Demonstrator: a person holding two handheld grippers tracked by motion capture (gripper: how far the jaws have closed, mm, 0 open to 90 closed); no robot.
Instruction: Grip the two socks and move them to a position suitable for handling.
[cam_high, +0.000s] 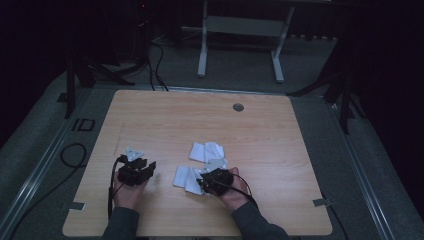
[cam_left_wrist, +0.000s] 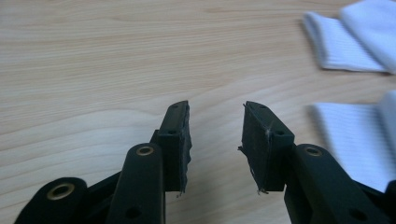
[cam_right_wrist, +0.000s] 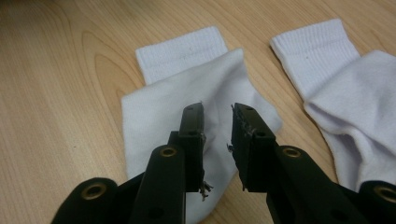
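Two white socks lie on the wooden table (cam_high: 200, 120). The farther sock (cam_high: 206, 151) is spread out near the middle; the nearer sock (cam_high: 184, 178) is folded over itself. My right gripper (cam_high: 201, 183) hovers just over the nearer sock's right end. In the right gripper view its jaws (cam_right_wrist: 218, 114) stand slightly apart above the folded sock (cam_right_wrist: 182, 93), nothing between them, and the other sock (cam_right_wrist: 345, 88) lies to the right. My left gripper (cam_high: 149, 168) is open over bare wood (cam_left_wrist: 215, 135), left of both socks (cam_left_wrist: 350, 42) (cam_left_wrist: 355, 140).
A round cable hole (cam_high: 238, 107) sits near the table's far edge. A white desk frame (cam_high: 240, 30) stands beyond the table. Black cables (cam_high: 75, 155) lie on the grey floor at left. Tape marks (cam_high: 320, 202) flank the near corners.
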